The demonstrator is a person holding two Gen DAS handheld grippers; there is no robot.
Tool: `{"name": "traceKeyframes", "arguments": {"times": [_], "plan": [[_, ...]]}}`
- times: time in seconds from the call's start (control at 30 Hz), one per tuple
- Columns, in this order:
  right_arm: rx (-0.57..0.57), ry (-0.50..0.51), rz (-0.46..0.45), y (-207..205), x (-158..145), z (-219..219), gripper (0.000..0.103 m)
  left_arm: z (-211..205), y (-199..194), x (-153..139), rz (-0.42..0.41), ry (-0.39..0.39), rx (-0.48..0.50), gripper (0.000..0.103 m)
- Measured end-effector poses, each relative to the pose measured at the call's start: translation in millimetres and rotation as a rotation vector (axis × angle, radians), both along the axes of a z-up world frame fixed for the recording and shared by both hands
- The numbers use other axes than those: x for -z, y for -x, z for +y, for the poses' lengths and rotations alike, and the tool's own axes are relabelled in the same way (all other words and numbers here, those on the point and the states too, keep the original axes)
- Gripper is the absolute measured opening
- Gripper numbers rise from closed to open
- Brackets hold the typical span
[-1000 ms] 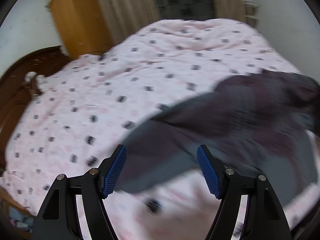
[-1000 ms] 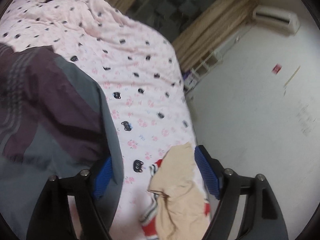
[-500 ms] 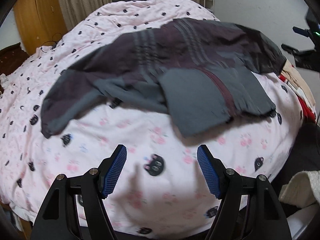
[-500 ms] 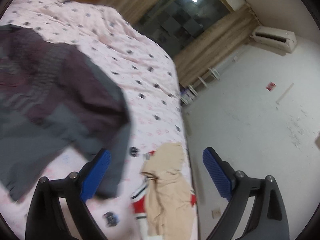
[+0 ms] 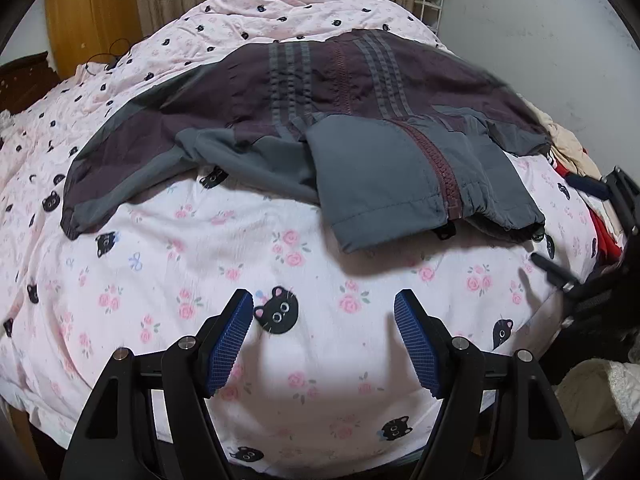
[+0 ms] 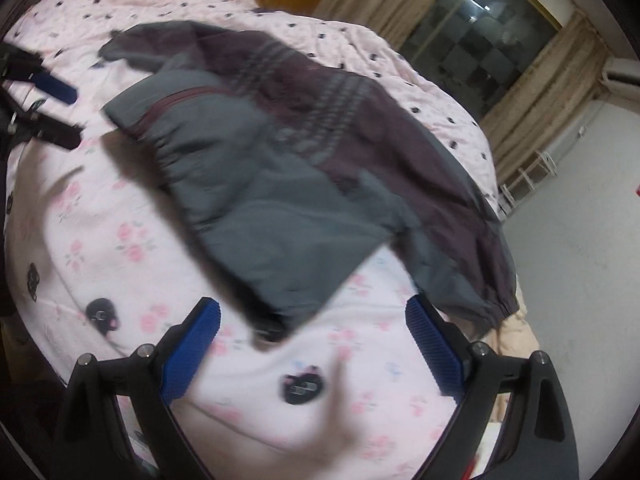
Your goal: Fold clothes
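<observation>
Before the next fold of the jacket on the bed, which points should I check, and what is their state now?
1. Left claw open and empty: ok.
2. Right claw open and empty: ok.
3. Jacket lies on the quilt, free of both claws: ok.
4. Jacket spread flat: not ok, hem and one sleeve are bunched.
5. Zipper fully closed: cannot tell.
6. Beige garment apart from the jacket: not ok, a sleeve cuff lies against it.

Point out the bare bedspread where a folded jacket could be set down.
Free: the quilt between the jacket hem and the left hand-held gripper, and the stretch beyond the jacket's collar. Crowded: the right edge, with piled clothes.
</observation>
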State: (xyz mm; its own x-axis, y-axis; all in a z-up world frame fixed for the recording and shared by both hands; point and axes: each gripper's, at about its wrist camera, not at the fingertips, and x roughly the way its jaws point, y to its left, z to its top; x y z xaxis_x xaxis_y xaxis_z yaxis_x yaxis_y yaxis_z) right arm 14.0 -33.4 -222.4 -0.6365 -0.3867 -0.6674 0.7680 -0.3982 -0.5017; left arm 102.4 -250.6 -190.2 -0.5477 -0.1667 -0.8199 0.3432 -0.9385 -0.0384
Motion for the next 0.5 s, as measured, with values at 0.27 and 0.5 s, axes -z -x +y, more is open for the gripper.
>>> {"name": "traceKeyframes", "arguments": {"times": [0.27,0.5], "plan": [[0.035,0.035,-0.047,-6,19,-13,0.094,-5,-9,12,-0.001,-0.058,-0.029,0.068],[0.088,0.079,-0.152,22,16,-8,0.062,-5,-6,13,0.010,-0.074,-0.027,0.068]]}}
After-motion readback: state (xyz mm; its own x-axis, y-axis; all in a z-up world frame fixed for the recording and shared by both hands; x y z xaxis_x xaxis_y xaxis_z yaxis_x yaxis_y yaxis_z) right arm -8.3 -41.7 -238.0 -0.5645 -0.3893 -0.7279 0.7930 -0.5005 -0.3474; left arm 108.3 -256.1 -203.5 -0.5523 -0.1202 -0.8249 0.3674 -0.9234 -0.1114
